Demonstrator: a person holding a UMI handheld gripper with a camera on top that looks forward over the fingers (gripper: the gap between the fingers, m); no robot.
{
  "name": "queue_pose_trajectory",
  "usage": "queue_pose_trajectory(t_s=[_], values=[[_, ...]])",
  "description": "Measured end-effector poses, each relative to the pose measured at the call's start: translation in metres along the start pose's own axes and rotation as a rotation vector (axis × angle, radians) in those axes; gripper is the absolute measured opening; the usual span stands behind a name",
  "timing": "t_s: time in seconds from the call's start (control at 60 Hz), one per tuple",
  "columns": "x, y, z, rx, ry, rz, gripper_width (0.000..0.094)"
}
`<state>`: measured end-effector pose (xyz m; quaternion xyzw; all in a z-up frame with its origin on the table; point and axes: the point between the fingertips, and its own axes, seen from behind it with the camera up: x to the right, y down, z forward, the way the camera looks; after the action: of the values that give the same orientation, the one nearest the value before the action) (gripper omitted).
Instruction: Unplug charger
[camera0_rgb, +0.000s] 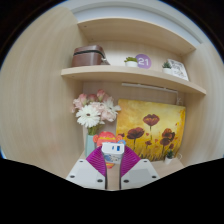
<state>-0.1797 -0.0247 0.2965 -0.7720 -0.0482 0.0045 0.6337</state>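
gripper view shows our gripper (112, 160) closed on the charger (112, 151) — a small white block pinched between both pads, just below the flower vase (92, 122). we judge it light, rigid, smooth — hold its flat sides squarely.

I have scant room ahead of my gripper (112, 166): flowers (94, 108) crowd the left, a poppy painting (150, 132) blocks far right, shelves (130, 74) overhang above.

A small white charger (113, 151) sits between the claw's (113, 166) purple-padded fingers.
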Motion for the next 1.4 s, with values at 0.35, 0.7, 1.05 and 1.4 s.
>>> queue_pose_trajectory(t_s=[0.35,0.7,1.05,1.4], values=[[0.19,0.212,0.008,-0.323,0.103,0.025,0.017],[0.185,0.309,0.009,-0.478,0.037,0.045,0.0304],[0.18,0.219,-0.022,-0.379,0.033,0.043,0.0598],[0.172,0.105,-0.148,-0.228,0.077,0.08,0.0642]])
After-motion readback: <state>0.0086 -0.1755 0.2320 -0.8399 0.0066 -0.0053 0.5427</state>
